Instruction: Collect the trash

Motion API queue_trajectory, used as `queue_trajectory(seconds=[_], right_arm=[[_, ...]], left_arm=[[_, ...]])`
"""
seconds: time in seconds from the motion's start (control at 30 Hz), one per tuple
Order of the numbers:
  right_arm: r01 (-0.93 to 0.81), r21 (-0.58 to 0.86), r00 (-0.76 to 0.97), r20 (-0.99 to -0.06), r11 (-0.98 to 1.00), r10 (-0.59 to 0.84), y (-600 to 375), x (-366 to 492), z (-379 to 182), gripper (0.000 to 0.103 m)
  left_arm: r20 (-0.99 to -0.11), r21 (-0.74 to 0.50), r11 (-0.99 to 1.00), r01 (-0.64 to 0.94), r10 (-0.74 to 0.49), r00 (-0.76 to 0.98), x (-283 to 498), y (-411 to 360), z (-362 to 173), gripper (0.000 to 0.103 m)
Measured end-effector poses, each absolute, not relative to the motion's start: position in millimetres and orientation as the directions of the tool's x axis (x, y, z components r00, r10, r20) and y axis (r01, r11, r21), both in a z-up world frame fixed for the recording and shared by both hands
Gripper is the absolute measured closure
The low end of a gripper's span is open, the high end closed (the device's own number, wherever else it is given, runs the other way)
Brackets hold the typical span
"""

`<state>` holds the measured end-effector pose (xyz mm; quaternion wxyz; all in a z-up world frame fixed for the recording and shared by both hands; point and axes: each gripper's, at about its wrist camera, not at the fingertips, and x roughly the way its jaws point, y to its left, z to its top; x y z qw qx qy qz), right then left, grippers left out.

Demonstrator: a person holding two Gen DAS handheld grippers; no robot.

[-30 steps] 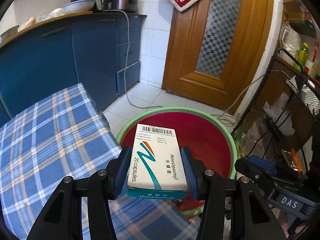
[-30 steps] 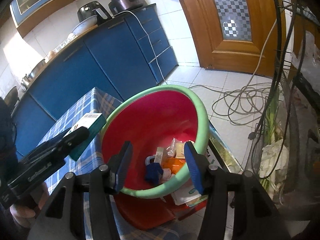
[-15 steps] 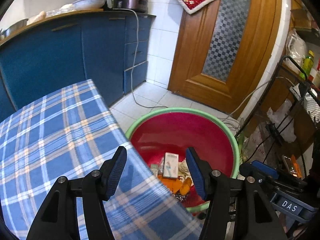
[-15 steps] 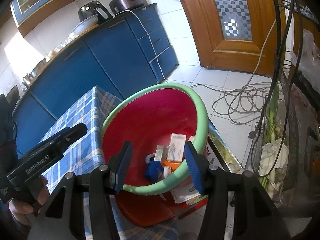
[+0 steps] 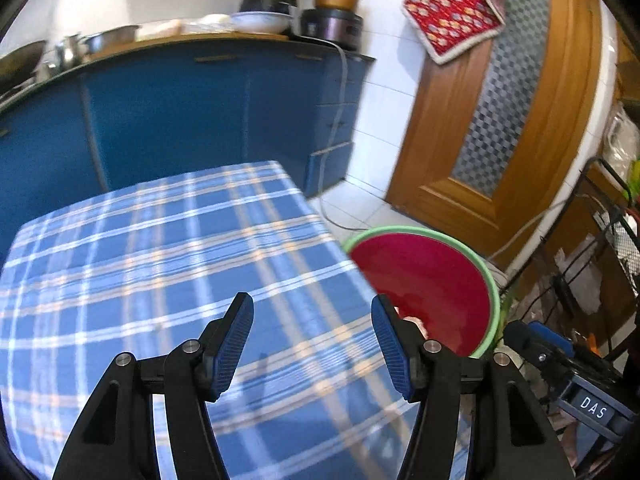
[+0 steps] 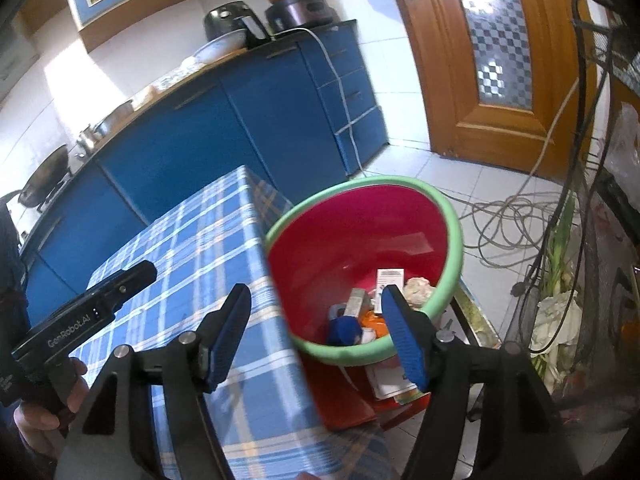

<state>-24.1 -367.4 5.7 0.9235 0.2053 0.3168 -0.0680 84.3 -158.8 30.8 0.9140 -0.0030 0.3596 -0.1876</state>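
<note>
Trash point(image 6: 362, 312) lies half-hidden by the basin's rim point(image 6: 454, 216).

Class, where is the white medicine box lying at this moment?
In the right wrist view the white medicine box lies inside the red basin, toward its right side, beside a crumpled wad and above orange scraps.

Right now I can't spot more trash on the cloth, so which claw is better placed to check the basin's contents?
Right. The right claw looks into the red basin and shows the box; the left claw, also empty, faces the checked tablecloth.
</note>
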Motion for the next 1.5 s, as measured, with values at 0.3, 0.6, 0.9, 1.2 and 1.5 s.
queue_trajectory(seconds=[0.3, 0.6, 0.9, 1.2, 1.5], right_arm=[[0.22, 0.284, 0.799, -0.601, 0.933, -0.006, -325.1, -38.6, 21.3, 0.019], [0.192, 0.248, 0.81, -0.587, 0.95, -0.01, -288.4, -57.7, 30.8, 0.007], [0.172, 0.222, 0.801, -0.599, 0.96, -0.005, -268.3, -70.7, 29.9, 0.007], [0.167, 0.212, 0.801, -0.599, 0.963, -0.007, -262.9, -74.1, 31.2, 0.007], [0.166, 0.211, 0.797, -0.603, 0.963, -0.005, -260.9, -75.9, 30.3, 0.007]], left_arm=[[-0.635, -0.121, 0.971, 0.208, -0.237, 0.735, 46.5, -99.2, 43.8, 0.028], [-0.646, -0.114, 0.987, 0.111, -0.159, 0.747, 17.0, -60.4, 46.4, 0.028], [-0.634, -0.105, 0.992, 0.074, -0.124, 0.764, -3.5, -46.4, 52.5, 0.028], [-0.63, -0.108, 0.992, 0.066, -0.119, 0.767, -9.1, -43.3, 54.0, 0.028], [-0.638, -0.113, 0.992, 0.052, -0.113, 0.761, -9.8, -41.2, 51.5, 0.028]])
